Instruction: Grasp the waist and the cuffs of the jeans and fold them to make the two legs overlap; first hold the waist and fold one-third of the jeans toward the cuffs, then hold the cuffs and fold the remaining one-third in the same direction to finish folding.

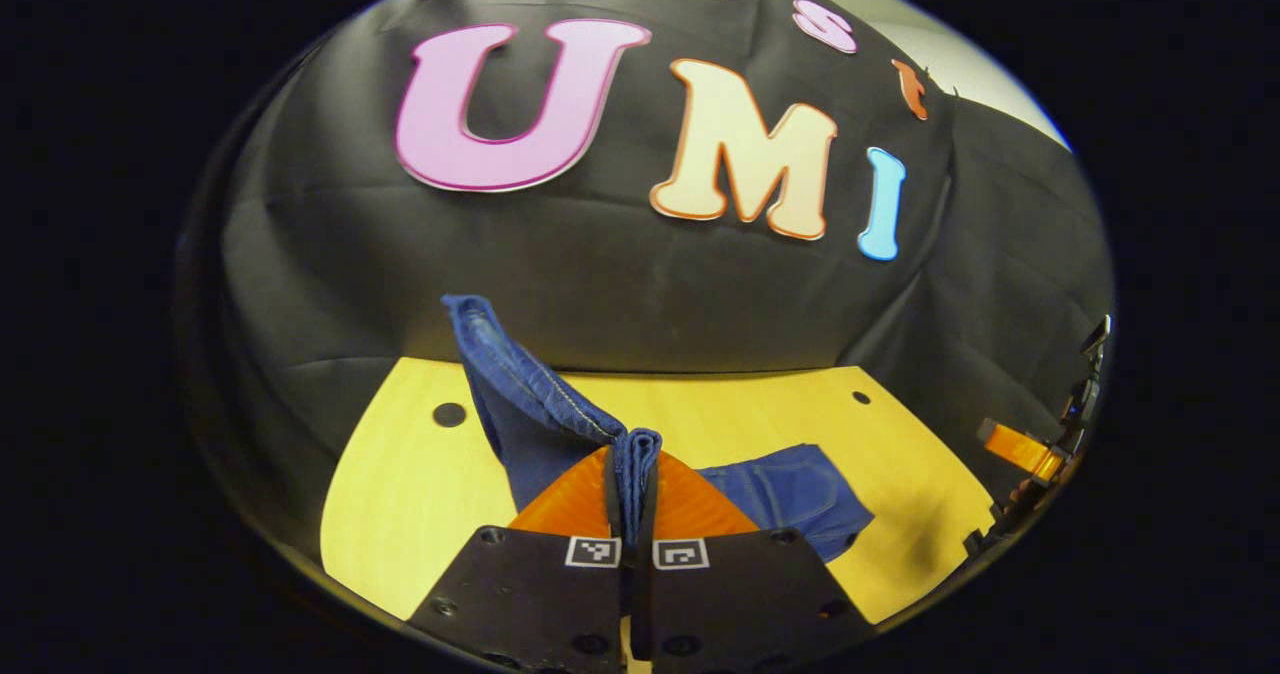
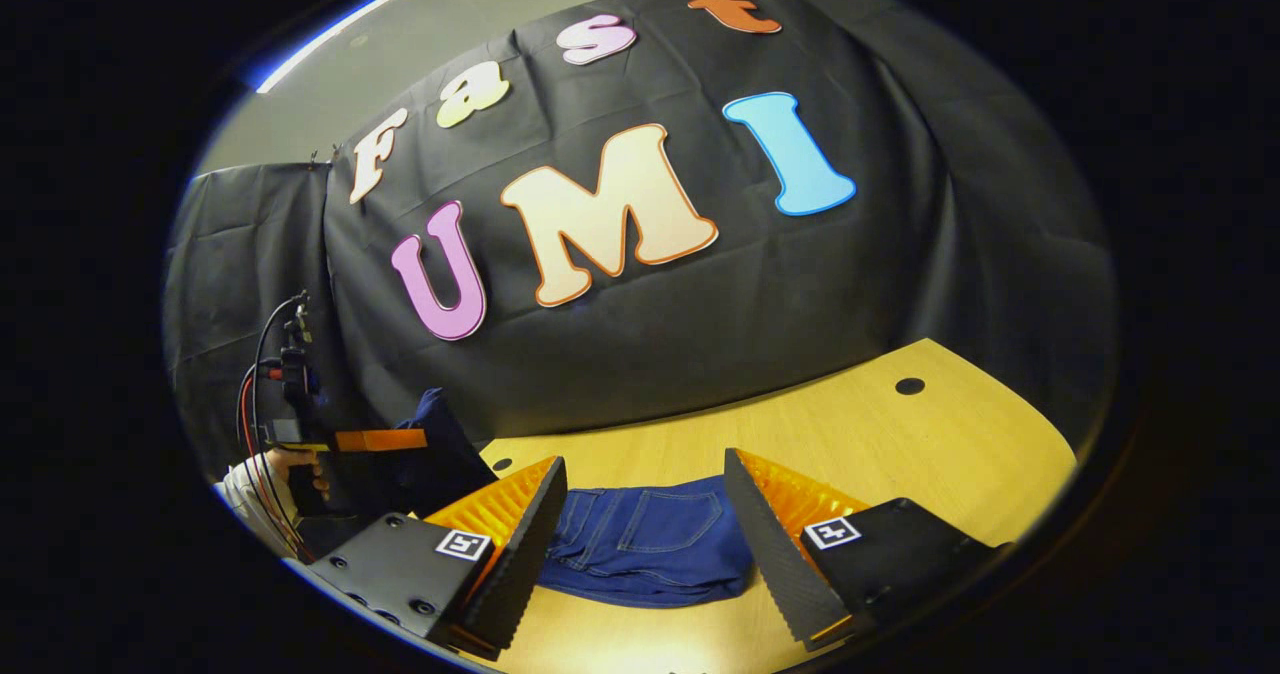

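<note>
Dark blue jeans point(image 1: 790, 499) lie on the yellow wooden table point(image 1: 410, 484). My left gripper point(image 1: 636, 474) is shut on a folded denim edge, likely the cuffs, lifted off the table, and a stitched hem point(image 1: 520, 369) rises up and to the left from the orange fingers point(image 1: 570, 504). In the right gripper view the waist end with its back pockets point(image 2: 650, 539) rests flat on the table. It lies between and beyond my right gripper point(image 2: 645, 544), which is open. At the left of that view a hand holds the left gripper point(image 2: 370, 454) with dark denim point(image 2: 440, 444) hanging from it.
The black cloth wall point(image 2: 700, 334) stands close behind the table's far edge. Round holes point(image 1: 449, 415) point(image 2: 909, 386) are set in the tabletop. Bare wood point(image 2: 930, 454) stretches to the right of the jeans. Cables point(image 2: 262, 374) trail from the left gripper.
</note>
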The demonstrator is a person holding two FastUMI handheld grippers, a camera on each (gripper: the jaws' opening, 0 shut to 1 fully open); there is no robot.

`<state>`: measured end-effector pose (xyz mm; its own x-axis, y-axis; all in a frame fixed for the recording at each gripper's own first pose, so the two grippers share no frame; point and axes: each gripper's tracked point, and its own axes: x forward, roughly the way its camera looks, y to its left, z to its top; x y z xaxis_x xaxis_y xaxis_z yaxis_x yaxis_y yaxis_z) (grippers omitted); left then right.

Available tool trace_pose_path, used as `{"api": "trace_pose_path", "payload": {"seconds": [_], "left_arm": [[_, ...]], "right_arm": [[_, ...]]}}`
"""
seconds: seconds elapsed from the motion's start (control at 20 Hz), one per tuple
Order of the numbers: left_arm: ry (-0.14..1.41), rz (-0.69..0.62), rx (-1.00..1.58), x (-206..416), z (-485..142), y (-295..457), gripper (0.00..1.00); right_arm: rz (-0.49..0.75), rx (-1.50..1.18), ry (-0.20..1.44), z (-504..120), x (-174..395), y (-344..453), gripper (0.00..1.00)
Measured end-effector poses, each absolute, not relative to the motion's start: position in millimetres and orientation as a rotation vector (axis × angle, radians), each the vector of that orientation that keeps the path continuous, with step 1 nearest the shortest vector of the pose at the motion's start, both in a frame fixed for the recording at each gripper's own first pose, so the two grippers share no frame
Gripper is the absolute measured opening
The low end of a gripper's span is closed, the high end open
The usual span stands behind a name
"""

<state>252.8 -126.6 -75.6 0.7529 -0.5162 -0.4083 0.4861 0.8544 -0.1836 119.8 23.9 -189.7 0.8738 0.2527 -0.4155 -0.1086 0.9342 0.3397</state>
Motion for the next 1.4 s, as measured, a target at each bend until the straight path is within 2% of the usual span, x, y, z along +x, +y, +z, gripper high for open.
{"api": "trace_pose_path", "payload": {"seconds": [0.4, 0.65, 0.85, 0.9, 1.0, 1.05, 1.2, 1.25, 1.4], "left_arm": [[0.478, -0.689, -0.063, 241, -99, -266, 0.0], [0.554, -0.721, 0.029, 215, -164, -323, 0.0], [0.665, -0.716, 0.11, 185, -241, -340, 0.02], [0.693, -0.705, 0.123, 181, -259, -339, 0.0], [0.709, -0.707, 0.116, 172, -277, -342, 0.02], [0.69, -0.709, 0.098, 173, -278, -347, 0.1], [0.525, -0.727, 0.071, 161, -221, -345, 1.0], [0.456, -0.722, 0.079, 160, -196, -340, 0.94], [0.293, -0.692, 0.063, 133, -118, -308, 0.95]], "right_arm": [[0.14, 0.312, 0.482, -197, 121, -53, 0.98], [0.109, 0.312, 0.512, -213, 118, -87, 0.97], [0.112, 0.302, 0.544, -228, 115, -94, 0.97], [0.117, 0.299, 0.548, -228, 114, -92, 0.97], [0.132, 0.299, 0.549, -226, 114, -87, 0.97], [0.139, 0.297, 0.544, -223, 114, -83, 0.97], [0.144, 0.257, 0.491, -200, 111, -69, 0.97], [0.148, 0.236, 0.465, -188, 110, -62, 0.98], [0.13, 0.159, 0.334, -143, 103, -40, 0.98]]}}
